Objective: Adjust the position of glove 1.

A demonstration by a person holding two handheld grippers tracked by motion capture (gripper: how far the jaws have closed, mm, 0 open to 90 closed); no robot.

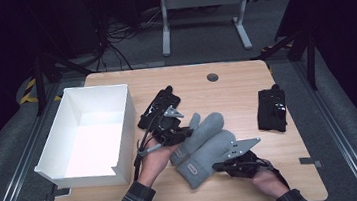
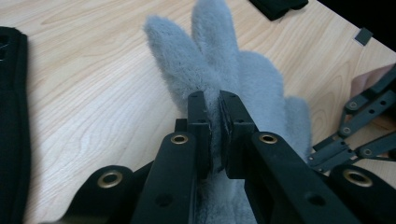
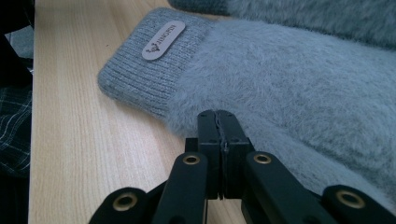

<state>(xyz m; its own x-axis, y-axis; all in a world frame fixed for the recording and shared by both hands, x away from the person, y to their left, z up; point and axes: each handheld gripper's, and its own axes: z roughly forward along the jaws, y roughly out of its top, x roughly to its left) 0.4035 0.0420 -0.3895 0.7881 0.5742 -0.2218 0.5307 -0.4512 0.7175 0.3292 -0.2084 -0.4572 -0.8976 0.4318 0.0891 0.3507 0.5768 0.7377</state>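
Grey mittens (image 1: 204, 145) are lain mid-desk (image 1: 235, 87); fleece is clamped by the left tool (image 2: 212, 105), the right tool (image 3: 217, 122) is pressed together at the edge near the cuff label (image 3: 163, 40).

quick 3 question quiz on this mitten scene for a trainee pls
1. True or false: the left gripper is clamped on the fuzzy edge of a grey mitten.
2. What lies at the table's right side, apart from the mittens: A) a white cup B) a pair of black gloves C) a red towel?
3. What marks the ribbed cuff of the front mitten in the right gripper view?

Key
1. True: its jaws pinch grey fleece.
2. B.
3. A small oval label sewn on it.
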